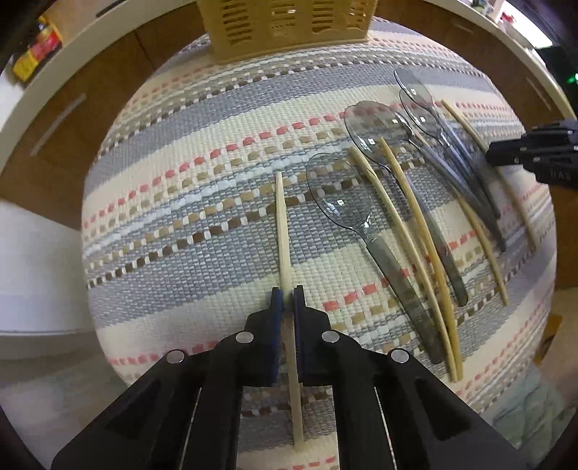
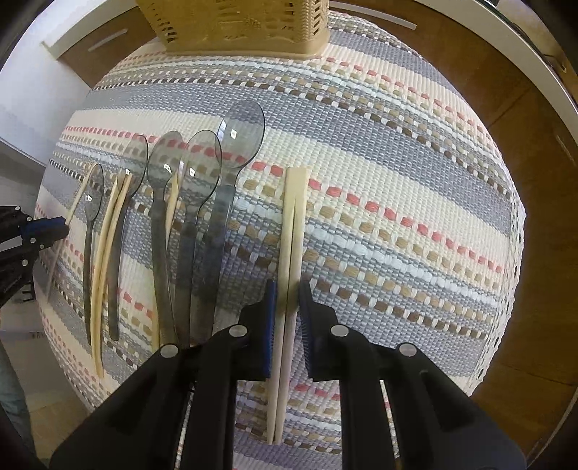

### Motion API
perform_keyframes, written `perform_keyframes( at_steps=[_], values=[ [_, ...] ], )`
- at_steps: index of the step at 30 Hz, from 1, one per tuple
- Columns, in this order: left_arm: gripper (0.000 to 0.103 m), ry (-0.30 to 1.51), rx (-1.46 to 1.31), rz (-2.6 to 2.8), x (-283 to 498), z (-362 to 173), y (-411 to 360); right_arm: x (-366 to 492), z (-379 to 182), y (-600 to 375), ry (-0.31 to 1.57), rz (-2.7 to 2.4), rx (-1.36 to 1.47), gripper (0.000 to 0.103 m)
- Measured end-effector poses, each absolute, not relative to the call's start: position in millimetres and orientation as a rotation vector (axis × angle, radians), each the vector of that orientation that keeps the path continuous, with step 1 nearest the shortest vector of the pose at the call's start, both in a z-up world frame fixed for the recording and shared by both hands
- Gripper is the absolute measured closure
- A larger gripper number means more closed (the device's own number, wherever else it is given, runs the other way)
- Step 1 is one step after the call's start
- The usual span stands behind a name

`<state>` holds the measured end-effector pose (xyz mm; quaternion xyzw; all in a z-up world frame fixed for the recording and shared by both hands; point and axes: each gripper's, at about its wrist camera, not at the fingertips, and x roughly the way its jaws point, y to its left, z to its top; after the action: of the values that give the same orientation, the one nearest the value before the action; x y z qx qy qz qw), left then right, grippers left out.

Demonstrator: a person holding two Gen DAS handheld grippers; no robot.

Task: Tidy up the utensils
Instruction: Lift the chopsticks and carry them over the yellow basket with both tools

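Note:
My left gripper [image 1: 288,293] is shut on a pale chopstick [image 1: 281,217] that points away over the striped woven mat [image 1: 180,202]. To its right lie several clear grey plastic spoons [image 1: 339,202] mixed with more chopsticks [image 1: 404,188]. My right gripper [image 2: 289,289] stands a little open around a pair of chopsticks [image 2: 294,217] that lie side by side on the mat; I cannot tell if the pads touch them. The spoons [image 2: 238,144] lie left of it. A beige slotted utensil basket [image 1: 289,25] stands at the far edge, also in the right wrist view [image 2: 234,25].
The mat [image 2: 397,180] covers a round wooden table with a white rim [image 1: 72,58]. The right gripper's tip shows at the right edge of the left wrist view [image 1: 534,152]. The left gripper shows at the left edge of the right wrist view [image 2: 29,235].

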<state>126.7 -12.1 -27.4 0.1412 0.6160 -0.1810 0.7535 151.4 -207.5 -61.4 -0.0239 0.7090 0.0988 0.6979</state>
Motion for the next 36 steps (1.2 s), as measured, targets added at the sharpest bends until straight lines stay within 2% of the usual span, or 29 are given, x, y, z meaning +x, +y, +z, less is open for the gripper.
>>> perform_keyframes(
  at_steps=[5, 15, 26, 36],
  values=[
    [0.099, 1.269, 0.171, -0.409, 127, -5, -1, 143, -43, -221, 1.500, 0.240, 0.007, 0.092],
    [0.099, 0.870, -0.153, -0.461, 136, 99, 24, 158, 54, -226, 1.124, 0.285, 0.027, 0.092],
    [0.099, 0.493, -0.186, -0.392, 168, 188, -3, 200, 127, -223, 0.789, 0.273, 0.077, 0.092],
    [0.099, 0.332, -0.203, -0.343, 228, 203, -12, 257, 153, -232, 0.499, 0.218, 0.172, 0.092]
  ],
)
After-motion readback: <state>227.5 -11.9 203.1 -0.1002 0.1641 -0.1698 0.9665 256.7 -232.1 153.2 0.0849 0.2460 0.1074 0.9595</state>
